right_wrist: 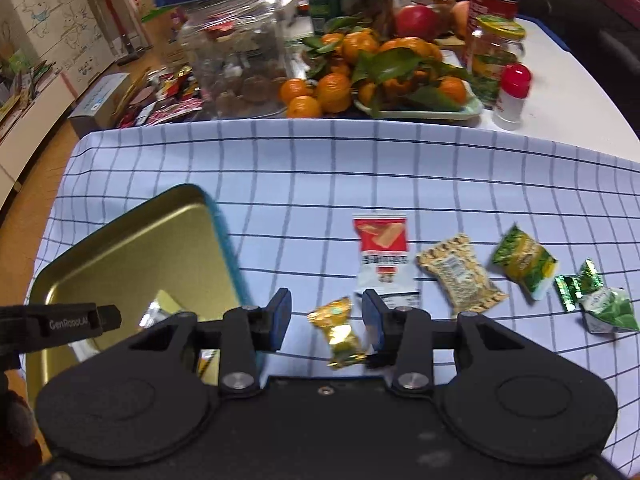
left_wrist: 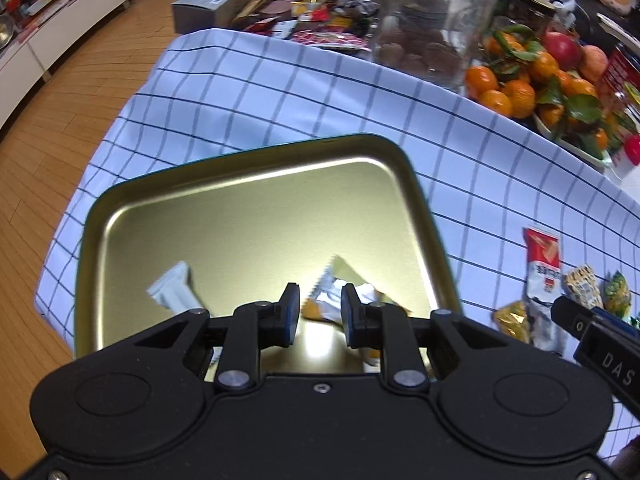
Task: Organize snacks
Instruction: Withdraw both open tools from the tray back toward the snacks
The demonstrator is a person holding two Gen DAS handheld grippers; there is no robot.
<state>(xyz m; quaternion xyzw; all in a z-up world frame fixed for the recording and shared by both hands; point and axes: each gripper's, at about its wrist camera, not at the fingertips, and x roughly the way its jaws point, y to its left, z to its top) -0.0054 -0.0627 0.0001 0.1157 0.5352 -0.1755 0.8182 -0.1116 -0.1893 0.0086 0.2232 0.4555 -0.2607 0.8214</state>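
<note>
A gold tin tray [left_wrist: 256, 160] [right_wrist: 132, 240] lies on the checked cloth. In it are a white packet [left_wrist: 174, 294] and an orange-and-white packet [left_wrist: 328, 304]. My left gripper [left_wrist: 320, 314] is open above the tray, with the orange-and-white packet below its jaws. My right gripper [right_wrist: 326, 320] is open over a gold wrapped candy [right_wrist: 340, 330] on the cloth right of the tray. Beyond it lie a red-and-white packet [right_wrist: 382, 256], a beige patterned packet [right_wrist: 460, 276], a green-yellow packet [right_wrist: 524, 262] and a green foil candy [right_wrist: 600, 300].
At the back stand a plate of tangerines with leaves [right_wrist: 384, 68], a large glass jar [right_wrist: 236, 52], cans and jars, and a red-capped bottle [right_wrist: 512, 92]. Loose wrappers and a grey box [left_wrist: 216, 0] lie at the far left. The wooden floor [left_wrist: 60, 120] is left of the table.
</note>
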